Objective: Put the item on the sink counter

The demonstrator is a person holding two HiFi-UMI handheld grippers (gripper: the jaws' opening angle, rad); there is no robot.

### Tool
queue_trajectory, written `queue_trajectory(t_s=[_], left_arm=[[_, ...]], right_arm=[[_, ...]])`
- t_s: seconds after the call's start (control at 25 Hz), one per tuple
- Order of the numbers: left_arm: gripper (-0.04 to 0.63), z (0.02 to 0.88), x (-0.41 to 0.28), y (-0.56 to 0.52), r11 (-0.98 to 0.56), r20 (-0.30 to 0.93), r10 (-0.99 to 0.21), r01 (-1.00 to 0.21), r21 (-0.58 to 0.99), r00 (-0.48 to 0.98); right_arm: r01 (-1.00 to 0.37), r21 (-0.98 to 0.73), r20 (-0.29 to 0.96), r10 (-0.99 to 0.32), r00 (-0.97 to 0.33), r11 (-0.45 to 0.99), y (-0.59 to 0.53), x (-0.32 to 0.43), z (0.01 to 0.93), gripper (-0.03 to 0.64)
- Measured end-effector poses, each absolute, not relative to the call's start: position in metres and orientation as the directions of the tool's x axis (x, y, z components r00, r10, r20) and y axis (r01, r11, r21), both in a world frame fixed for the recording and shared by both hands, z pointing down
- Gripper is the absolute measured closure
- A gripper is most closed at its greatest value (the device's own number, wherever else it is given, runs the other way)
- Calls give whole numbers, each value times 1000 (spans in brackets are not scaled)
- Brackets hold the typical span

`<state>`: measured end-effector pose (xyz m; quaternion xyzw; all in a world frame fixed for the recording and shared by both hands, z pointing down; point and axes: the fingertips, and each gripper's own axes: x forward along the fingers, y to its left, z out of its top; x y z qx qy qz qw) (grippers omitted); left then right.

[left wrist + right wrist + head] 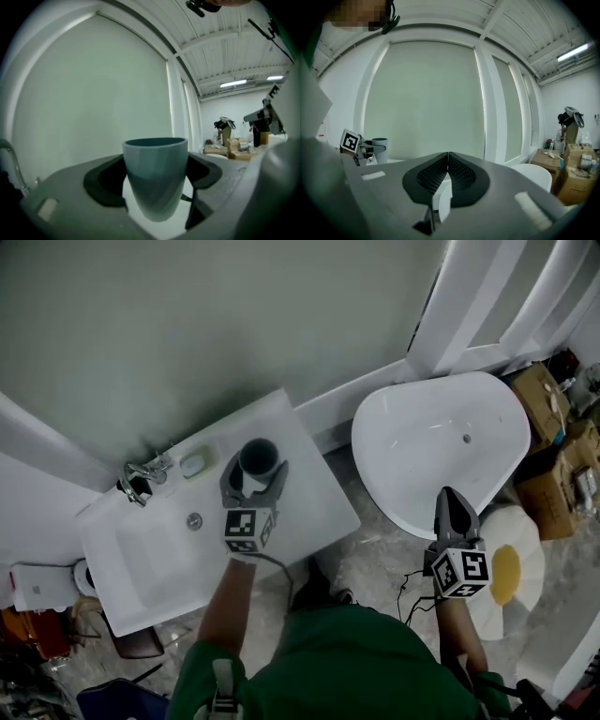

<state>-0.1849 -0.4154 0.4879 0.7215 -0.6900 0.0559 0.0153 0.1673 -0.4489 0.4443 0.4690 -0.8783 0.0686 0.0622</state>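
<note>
Right gripper: jaws pressed together, nothing between them, at the near rim of the tub. Left gripper: jaws clamped on the upright cup, over the counter. Whether the cup touches the counter cannot be told. Beyond, soap and faucet against the wall.

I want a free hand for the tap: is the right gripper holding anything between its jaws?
No, the right gripper has its jaws pressed together with nothing between them.
</note>
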Motion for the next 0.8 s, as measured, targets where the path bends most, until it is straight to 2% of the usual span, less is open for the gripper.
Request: queue_trajectory(t_s=[0.4, 0.8], left_arm=[[215, 570, -262, -549, -87, 145, -986, -995, -43, 80], [215, 649, -315, -620, -53, 199, -979, -999, -6, 50]], right_arm=[[-864, 11, 309, -824, -475, 503, -514, 127, 482, 615], [-874, 69, 405, -814, -417, 482, -548, 107, 505, 615]])
